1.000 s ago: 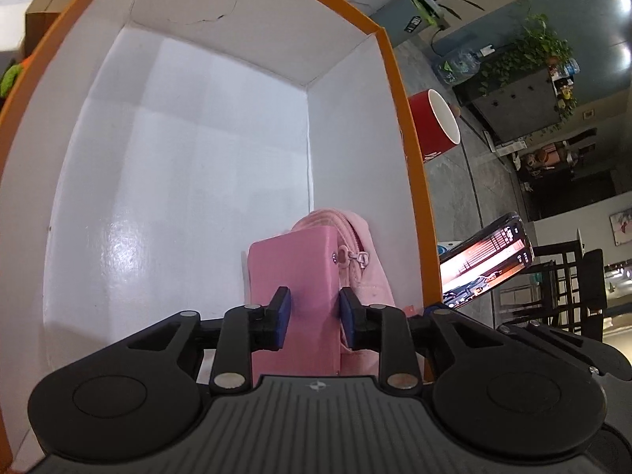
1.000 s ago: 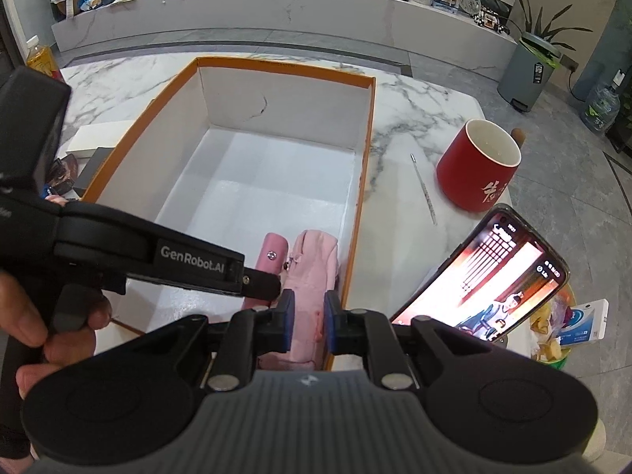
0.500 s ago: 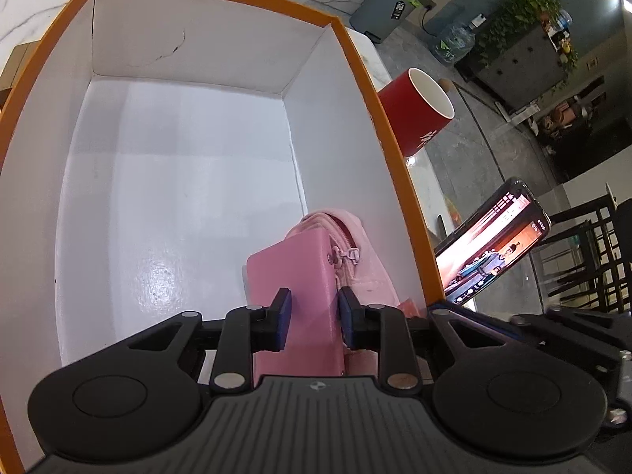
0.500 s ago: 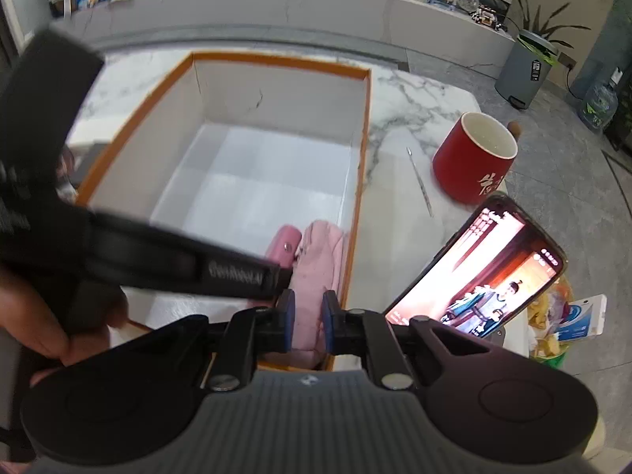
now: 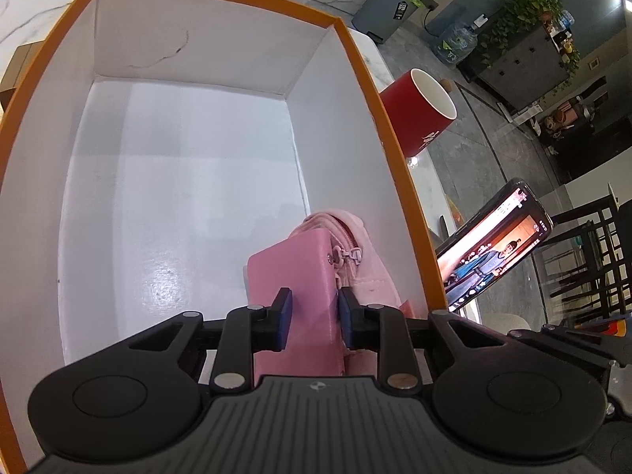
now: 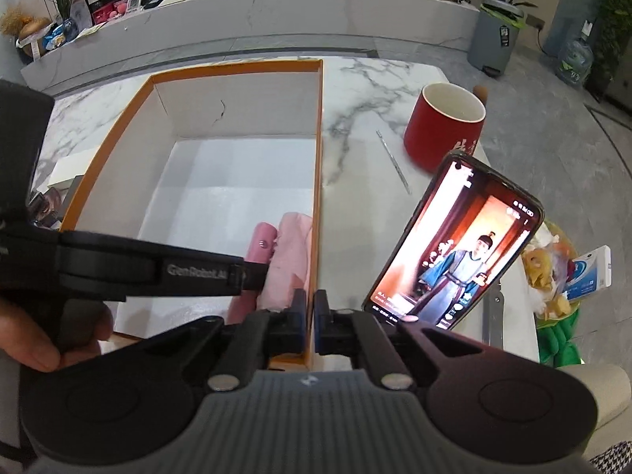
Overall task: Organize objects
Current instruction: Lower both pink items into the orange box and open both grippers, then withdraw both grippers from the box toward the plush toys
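Pink wallet (image 5: 292, 272) stands on edge in the near right corner of the orange-rimmed box (image 5: 371, 91), touching a pink zip pouch (image 5: 367, 272) against the box wall. The left gripper (image 5: 314, 318) has its jaws on either side of the wallet, pressing it. The right gripper (image 6: 310, 322) has closed its jaws on the box's right wall. Red mug (image 6: 444, 128) and phone (image 6: 454, 237) sit on the marble counter (image 6: 355, 91).

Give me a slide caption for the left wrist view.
Left tongs gripping a pink case beside a pink pouch in an orange-rimmed white box.
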The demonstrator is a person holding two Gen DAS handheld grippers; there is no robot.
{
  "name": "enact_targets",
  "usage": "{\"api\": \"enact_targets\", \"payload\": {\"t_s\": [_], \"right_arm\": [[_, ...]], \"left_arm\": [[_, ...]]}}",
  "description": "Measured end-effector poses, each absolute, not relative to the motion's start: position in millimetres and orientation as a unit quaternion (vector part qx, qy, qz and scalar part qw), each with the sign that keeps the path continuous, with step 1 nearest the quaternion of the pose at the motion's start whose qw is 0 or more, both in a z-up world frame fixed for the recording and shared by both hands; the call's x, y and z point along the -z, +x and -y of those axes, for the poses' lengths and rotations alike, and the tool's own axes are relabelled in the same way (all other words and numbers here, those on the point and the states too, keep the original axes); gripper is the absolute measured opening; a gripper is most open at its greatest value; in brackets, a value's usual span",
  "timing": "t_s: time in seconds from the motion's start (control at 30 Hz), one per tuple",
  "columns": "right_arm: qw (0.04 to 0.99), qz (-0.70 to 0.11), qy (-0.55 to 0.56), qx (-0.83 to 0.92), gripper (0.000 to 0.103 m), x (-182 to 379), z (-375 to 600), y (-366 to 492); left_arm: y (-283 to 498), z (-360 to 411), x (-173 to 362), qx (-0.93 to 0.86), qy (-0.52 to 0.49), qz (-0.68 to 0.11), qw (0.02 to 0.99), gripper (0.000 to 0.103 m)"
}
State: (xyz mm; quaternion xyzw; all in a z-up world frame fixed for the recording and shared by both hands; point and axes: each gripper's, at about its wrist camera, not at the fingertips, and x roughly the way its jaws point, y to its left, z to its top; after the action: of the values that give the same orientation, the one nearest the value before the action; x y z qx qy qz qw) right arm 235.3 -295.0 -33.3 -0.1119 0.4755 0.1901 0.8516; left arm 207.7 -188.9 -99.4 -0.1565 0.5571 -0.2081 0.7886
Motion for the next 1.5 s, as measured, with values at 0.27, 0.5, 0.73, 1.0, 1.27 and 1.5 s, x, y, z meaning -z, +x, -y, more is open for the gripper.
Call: {"api": "enact_targets", "payload": {"t_s": [0.27,0.5,0.73,1.0,1.27,1.5], "right_arm": [[0.847,-0.477,-0.114,-0.205,0.005,31.4,289.8,220.8],[0.848,-0.474,-0.11,-0.211,0.009,27.6,291.9,222.6],[0.855,-0.456,-0.128,-0.209,0.01,19.6,286.5,220.2],[0.865,-0.44,-0.126,-0.206,0.01,9.6,283.7,212.8],[0.889,-0.367,-0.086,-0.259,0.038,-18.7,256.2,176.3],[0.879,-0.341,-0.029,-0.332,0.044,-18.9,194.6,134.1]], "left_arm": [[210.1,185.1,98.8,0.209,-0.153,-0.562,0.785,0.029],[210.3,171.2,102.4,0.211,-0.183,-0.558,0.781,0.029],[210.0,162.9,96.7,0.216,-0.197,-0.547,0.784,0.029],[195.9,150.8,73.7,0.234,-0.189,-0.513,0.804,0.029],[154.1,88.4,12.4,0.246,-0.115,-0.426,0.863,0.029],[120.3,7.9,-7.4,0.184,-0.047,-0.402,0.896,0.029]]}}
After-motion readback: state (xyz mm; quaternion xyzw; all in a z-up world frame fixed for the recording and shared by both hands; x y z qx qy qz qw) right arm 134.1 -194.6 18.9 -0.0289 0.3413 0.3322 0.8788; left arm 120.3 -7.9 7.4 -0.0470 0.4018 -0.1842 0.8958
